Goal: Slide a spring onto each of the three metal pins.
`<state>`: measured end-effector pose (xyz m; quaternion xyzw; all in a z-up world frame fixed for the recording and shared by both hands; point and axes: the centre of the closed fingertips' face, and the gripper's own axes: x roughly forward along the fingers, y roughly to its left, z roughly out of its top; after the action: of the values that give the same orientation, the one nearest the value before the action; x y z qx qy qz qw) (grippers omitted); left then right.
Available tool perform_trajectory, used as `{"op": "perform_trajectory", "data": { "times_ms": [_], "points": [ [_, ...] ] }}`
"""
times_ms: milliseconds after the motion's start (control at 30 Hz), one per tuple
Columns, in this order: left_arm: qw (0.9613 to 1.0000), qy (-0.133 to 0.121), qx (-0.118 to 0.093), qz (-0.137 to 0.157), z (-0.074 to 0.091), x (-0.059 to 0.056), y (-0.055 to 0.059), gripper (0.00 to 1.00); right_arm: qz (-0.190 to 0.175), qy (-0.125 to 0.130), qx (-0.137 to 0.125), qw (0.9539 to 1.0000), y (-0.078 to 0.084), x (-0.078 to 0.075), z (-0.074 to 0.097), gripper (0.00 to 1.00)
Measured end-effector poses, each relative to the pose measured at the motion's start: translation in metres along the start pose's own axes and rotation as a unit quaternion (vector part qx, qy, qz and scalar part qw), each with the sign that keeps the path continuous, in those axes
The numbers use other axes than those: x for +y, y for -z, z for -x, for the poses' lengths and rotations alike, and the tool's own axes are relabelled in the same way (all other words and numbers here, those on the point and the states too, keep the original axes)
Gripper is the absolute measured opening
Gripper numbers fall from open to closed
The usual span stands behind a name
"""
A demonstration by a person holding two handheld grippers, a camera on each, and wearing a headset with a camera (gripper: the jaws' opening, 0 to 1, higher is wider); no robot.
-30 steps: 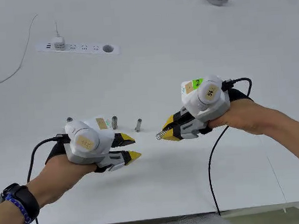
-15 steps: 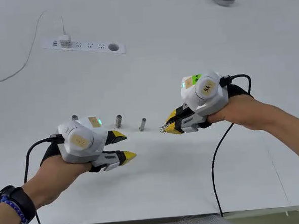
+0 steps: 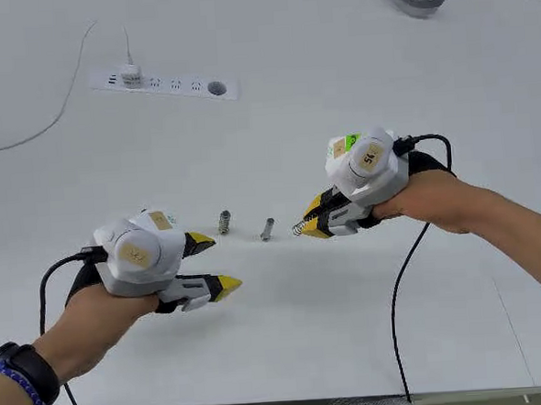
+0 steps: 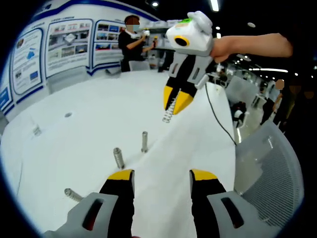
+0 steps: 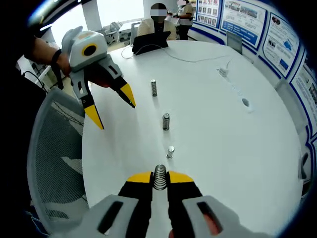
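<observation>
Yellow-tipped white left hand-held gripper (image 3: 221,261) and right hand-held gripper (image 3: 309,226); silver spring (image 5: 159,176); white table (image 3: 292,100).

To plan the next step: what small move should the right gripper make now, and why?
Probably move the right gripper so its spring sits over the bare pin just ahead, then lower it. The other two pins already carry springs.

Three pins (image 5: 170,151), three springs (image 5: 159,177), two tools (image 3: 221,261) (image 3: 307,226), one power strip (image 3: 167,83).

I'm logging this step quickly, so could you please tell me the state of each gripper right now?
Left gripper: open, holding nothing.
Right gripper: closed on a spring.
</observation>
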<state>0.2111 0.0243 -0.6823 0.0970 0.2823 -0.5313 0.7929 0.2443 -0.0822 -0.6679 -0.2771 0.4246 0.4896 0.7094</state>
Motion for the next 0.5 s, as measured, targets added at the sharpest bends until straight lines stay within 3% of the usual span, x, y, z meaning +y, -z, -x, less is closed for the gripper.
{"op": "perform_trajectory", "data": {
  "times_ms": [500],
  "points": [
    [0.9993, -0.024, 0.002, 0.027, 0.012, 0.015, 0.010, 0.62, 0.003, -0.001, 0.013, 0.9999, -0.006, -0.009, -0.014, 0.12]
  ]
}}
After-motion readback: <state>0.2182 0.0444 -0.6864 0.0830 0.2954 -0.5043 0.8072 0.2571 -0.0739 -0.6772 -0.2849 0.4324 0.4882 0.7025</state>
